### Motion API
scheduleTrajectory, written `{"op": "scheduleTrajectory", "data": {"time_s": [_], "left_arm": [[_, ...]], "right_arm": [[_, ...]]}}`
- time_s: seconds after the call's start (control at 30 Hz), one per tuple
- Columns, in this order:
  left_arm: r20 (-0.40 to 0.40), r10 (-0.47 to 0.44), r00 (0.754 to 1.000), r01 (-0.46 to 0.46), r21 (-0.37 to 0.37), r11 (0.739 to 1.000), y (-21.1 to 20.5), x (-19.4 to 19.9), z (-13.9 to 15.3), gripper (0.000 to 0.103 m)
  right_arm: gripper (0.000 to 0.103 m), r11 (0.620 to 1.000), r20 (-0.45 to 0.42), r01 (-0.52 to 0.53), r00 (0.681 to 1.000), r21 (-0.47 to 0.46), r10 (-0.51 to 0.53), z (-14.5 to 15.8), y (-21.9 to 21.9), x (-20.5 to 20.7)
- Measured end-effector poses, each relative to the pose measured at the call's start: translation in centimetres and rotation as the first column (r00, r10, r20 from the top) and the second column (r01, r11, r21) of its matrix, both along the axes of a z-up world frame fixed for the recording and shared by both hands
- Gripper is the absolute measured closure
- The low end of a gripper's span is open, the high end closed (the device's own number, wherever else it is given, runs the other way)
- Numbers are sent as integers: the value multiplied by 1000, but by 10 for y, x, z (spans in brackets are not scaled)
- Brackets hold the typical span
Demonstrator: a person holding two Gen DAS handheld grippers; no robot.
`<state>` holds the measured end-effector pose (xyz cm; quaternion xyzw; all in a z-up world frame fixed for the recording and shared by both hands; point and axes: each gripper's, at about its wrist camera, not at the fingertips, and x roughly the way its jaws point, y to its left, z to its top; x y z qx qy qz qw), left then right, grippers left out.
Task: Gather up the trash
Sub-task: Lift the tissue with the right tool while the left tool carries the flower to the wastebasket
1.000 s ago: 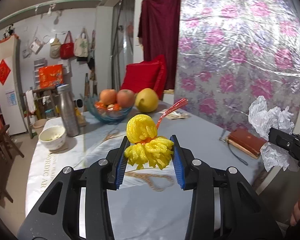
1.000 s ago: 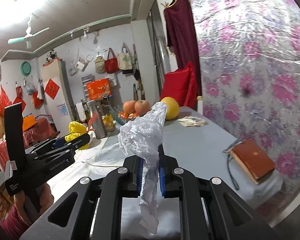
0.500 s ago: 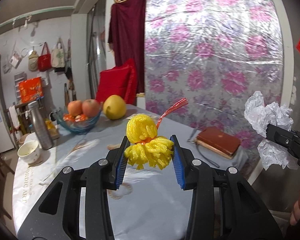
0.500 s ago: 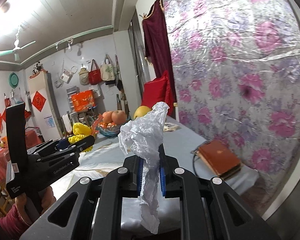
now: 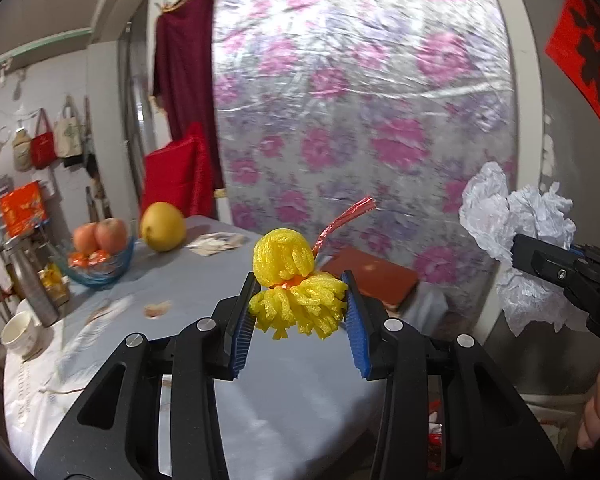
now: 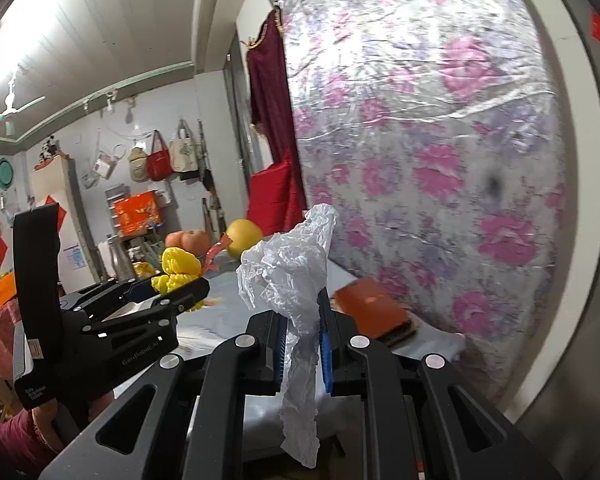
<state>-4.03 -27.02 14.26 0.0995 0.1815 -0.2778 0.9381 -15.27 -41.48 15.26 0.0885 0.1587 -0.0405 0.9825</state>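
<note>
Both pieces of trash were off the tabletop (image 5: 284,412) and in the air. The left gripper (image 5: 298,312) had its jaws partly closed on the yellow foam net (image 5: 296,292), springy and weightless, best pinched at its bunched fringe. The right gripper (image 6: 303,344) had its jaws nearly together on the crumpled white tissue (image 6: 288,276), limp, tearable, safest held mid-wad.

A round counter (image 5: 284,408) under a pale blue-grey cloth carried a blue glass fruit bowl (image 5: 100,266), a large yellow fruit (image 5: 163,227) just beside it, a metal flask (image 5: 32,280), a white bowl (image 5: 16,330) near the left edge, some papers (image 5: 216,242), and a reddish-brown wallet (image 5: 374,280) at the right edge.
</note>
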Motion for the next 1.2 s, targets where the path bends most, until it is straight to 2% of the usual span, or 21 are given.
{"op": "scheduleTrajectory", "data": {"time_s": [0.3, 0.6, 1.2], "left_arm": [[-43, -119, 992, 122, 51, 991, -69, -4, -23, 62], [-113, -205, 972, 216, 99, 971, -124, -3, -54, 62], [-236, -281, 930, 328, 187, 926, -187, -7, -115, 62]], "right_arm": [[87, 994, -42, 110, 993, 21, -109, -19, -56, -19], [87, 980, -115, 193, 975, 42, -187, -49, -101, -28], [87, 960, -257, 268, 936, 84, -240, -109, -154, -30]]}}
